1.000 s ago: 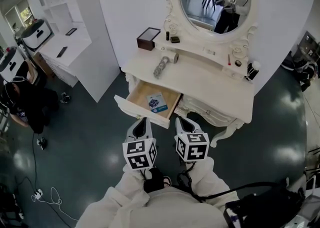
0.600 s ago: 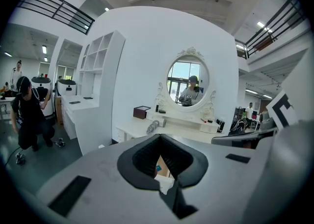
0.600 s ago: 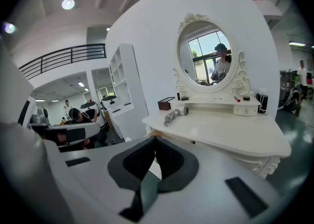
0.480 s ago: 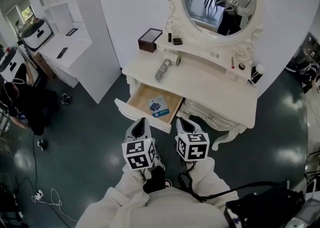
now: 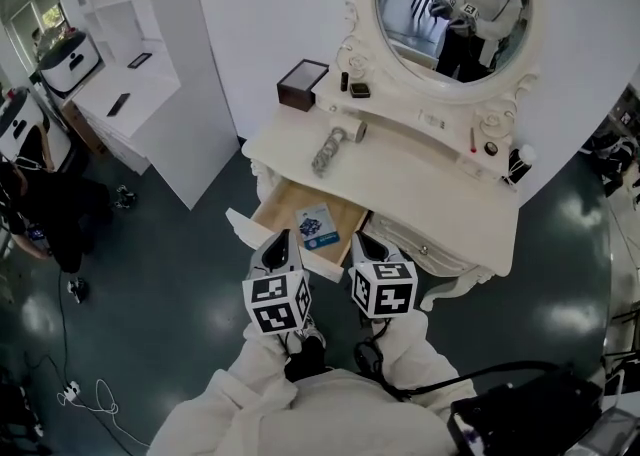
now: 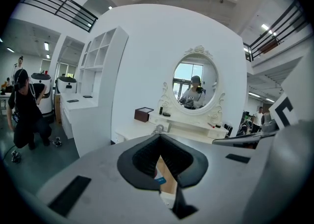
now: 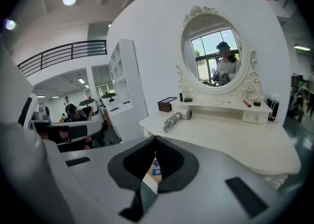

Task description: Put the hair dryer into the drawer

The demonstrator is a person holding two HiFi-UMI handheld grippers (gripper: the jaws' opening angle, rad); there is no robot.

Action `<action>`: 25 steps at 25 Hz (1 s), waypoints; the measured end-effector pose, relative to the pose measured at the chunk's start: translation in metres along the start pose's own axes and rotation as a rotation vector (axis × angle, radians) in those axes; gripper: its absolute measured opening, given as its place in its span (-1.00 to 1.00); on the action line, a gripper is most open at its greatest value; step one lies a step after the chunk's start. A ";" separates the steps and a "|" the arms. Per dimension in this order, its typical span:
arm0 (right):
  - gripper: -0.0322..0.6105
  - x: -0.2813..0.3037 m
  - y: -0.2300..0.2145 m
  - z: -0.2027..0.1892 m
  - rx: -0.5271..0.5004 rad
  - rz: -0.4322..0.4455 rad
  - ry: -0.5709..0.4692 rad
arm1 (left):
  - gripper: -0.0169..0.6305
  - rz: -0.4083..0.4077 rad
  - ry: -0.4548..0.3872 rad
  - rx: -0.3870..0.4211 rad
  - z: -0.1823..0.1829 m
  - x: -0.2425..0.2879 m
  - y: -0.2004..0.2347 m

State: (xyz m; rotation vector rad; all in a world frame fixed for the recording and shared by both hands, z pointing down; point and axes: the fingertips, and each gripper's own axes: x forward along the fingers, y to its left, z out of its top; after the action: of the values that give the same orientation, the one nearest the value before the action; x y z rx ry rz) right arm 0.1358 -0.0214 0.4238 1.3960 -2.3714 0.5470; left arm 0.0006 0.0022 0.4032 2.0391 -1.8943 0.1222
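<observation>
Left gripper (image 5: pixel 283 237), right gripper (image 5: pixel 358 238) nearer drawer (image 5: pixel 288 206)

White dressing table (image 5: pixel 420 184) with oval mirror (image 5: pixel 455 9) stands against a white wall (image 5: pixel 270 4) on dark glossy floor (image 5: pixel 170 274).

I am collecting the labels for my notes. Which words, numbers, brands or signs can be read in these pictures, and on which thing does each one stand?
No text here can be read.
Blue and white card in the drawer: it has print, but too small and blurred to read.
Marker cubes on the left gripper and right gripper: only black and white square patterns, no letters.
</observation>
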 end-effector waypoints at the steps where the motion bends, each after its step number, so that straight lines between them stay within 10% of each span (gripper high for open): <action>1: -0.71 0.004 -0.002 0.004 0.000 -0.003 -0.002 | -0.93 -0.003 -0.001 0.001 0.003 0.005 0.001; 25: -0.71 0.111 -0.022 0.080 -0.020 -0.058 0.006 | -0.93 -0.046 -0.019 -0.038 0.064 0.127 0.051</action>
State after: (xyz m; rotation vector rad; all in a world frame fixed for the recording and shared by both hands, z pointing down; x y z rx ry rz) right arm 0.0963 -0.1533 0.4098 1.4475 -2.3175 0.5094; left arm -0.0476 -0.1403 0.3912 2.0644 -1.8449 0.0556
